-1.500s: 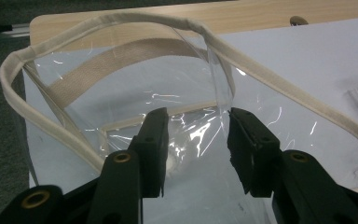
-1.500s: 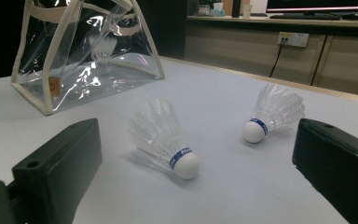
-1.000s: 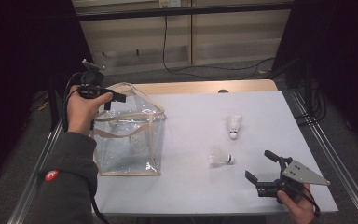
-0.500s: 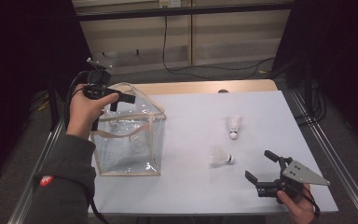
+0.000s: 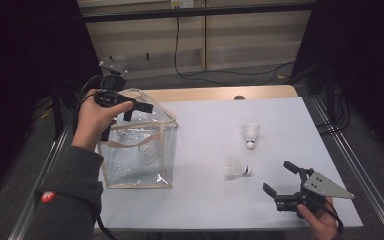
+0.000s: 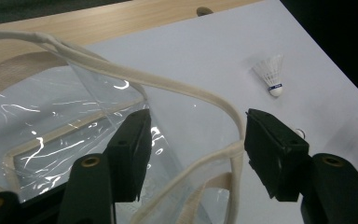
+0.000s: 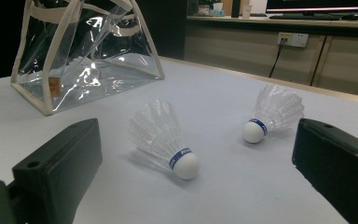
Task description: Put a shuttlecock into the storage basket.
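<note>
The right claw (image 5: pixel 279 186) is resting low at the near right edge of the tabletop (image 5: pixel 205 115), its jaws standing wide with nothing between them. The near shuttlecock (image 7: pixel 165 140) is lying on its side straight ahead of that claw, just beyond the jaw tips, its white cork pointing toward the claw's right jaw and its feather skirt fanning away to the left. Its long axis is running roughly across the gap rather than along it, so I judge the jaws would be closing on cork and skirt ends unless the claw turns first. The far shuttlecock (image 7: pixel 272 114) is lying farther off, ahead and toward the right jaw, well apart from the first. The right hand is plainly the nearer one to both.

The left claw (image 5: pixel 131 111) is hovering over the mouth of the clear bag (image 5: pixel 140 150), which is standing well to the left of the right claw. Its jaws have just been opening and are now standing about half spread. The bag's cream strap (image 6: pixel 177 88) is looping between them in the left gripper view, but neither pad appears to be pressing on it. One more shuttlecock seems to be lying inside the bag, blurred by the plastic.
</note>
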`<move>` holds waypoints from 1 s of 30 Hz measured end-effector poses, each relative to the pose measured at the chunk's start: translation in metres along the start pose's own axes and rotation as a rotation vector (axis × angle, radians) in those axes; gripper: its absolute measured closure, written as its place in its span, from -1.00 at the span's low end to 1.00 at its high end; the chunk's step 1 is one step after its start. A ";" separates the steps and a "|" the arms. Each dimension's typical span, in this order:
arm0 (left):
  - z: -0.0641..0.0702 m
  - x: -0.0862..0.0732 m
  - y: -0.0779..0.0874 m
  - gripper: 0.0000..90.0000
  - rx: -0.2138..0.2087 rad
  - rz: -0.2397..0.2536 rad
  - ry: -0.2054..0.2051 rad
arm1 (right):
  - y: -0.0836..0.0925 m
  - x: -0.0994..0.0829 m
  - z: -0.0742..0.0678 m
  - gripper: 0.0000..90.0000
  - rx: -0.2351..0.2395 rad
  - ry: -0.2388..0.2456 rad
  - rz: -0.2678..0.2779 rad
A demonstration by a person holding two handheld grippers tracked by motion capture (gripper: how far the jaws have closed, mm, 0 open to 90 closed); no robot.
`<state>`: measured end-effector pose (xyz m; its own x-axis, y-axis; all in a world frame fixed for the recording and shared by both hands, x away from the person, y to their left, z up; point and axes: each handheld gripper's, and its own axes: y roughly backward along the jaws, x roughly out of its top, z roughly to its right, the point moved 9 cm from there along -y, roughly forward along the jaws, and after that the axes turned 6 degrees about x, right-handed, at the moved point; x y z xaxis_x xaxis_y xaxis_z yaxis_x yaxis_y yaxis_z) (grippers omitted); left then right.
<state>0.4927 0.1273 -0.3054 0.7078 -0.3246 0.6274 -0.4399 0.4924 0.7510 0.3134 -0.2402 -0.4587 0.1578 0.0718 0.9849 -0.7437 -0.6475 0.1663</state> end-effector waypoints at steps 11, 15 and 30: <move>0.016 0.001 -0.001 -0.16 -0.035 -0.003 -0.034 | 0.000 0.000 0.000 -0.97 0.001 0.003 -0.001; 0.023 0.002 -0.001 -0.20 -0.050 -0.002 -0.049 | 0.000 0.000 -0.001 -0.97 0.002 0.003 -0.001; 0.050 0.002 -0.004 -0.32 -0.095 -0.016 -0.102 | -0.001 0.000 -0.001 -0.97 0.005 0.006 -0.002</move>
<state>0.4683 0.0842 -0.2973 0.6522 -0.4108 0.6370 -0.3713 0.5595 0.7410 0.3133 -0.2391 -0.4589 0.1553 0.0777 0.9848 -0.7400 -0.6513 0.1681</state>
